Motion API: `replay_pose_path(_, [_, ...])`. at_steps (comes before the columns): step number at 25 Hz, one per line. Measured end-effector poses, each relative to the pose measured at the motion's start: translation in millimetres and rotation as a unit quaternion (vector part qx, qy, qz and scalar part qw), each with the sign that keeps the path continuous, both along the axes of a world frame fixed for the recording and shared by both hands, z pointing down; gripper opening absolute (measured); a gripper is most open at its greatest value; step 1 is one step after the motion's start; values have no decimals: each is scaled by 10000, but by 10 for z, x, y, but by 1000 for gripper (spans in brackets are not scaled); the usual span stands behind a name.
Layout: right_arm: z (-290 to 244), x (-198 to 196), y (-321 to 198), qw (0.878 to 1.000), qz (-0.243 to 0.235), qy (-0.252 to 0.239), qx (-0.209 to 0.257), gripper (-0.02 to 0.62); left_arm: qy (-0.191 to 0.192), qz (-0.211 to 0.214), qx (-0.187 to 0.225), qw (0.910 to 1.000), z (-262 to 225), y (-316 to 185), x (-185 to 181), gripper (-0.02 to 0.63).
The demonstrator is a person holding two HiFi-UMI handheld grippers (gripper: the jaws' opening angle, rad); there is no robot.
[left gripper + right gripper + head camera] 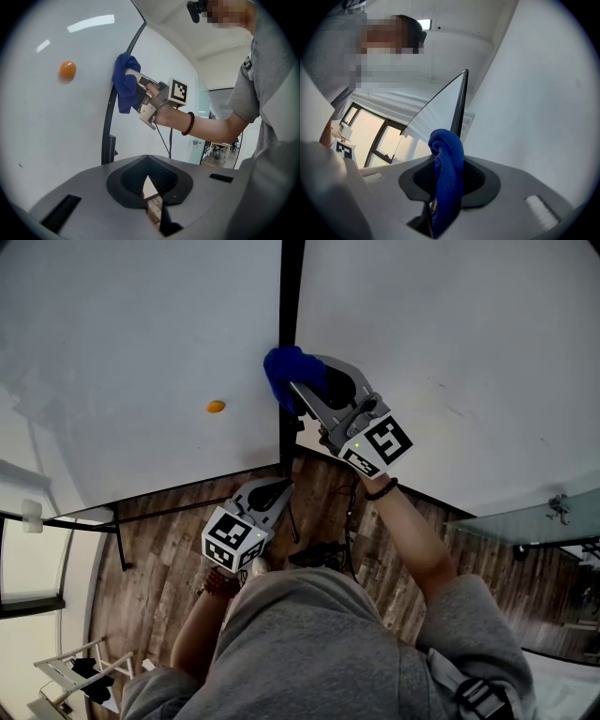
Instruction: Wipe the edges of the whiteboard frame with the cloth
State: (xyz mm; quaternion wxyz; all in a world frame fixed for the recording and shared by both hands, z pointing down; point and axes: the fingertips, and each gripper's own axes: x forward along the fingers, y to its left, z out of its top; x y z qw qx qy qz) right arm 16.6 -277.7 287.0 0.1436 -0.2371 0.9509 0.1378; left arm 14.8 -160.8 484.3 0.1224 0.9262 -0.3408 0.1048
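The fingers of the right gripper were clamped on the blue cloth, pressing it against the whiteboard's black frame strip, partway along it. Wiping looked under way. Nothing showed which stretches were already clean, so the rest of that strip and the other edges probably remained. The right forearm reached out toward the strip. The left gripper, fingers together and empty, hung below the cloth.

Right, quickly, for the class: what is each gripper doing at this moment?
Left gripper: jaws shut, nothing between them.
Right gripper: jaws shut on the blue cloth.
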Motion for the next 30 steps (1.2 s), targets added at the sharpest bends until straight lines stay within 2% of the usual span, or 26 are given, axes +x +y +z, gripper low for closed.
replay_pose_path(18, [385, -2, -40, 9990, 256, 15, -371, 120, 26, 45, -14, 10000, 20, 17, 27, 8])
replay_pose_path(30, [573, -27, -30, 9974, 509, 277, -426, 120, 60, -19, -42, 10000, 57, 106, -88, 8])
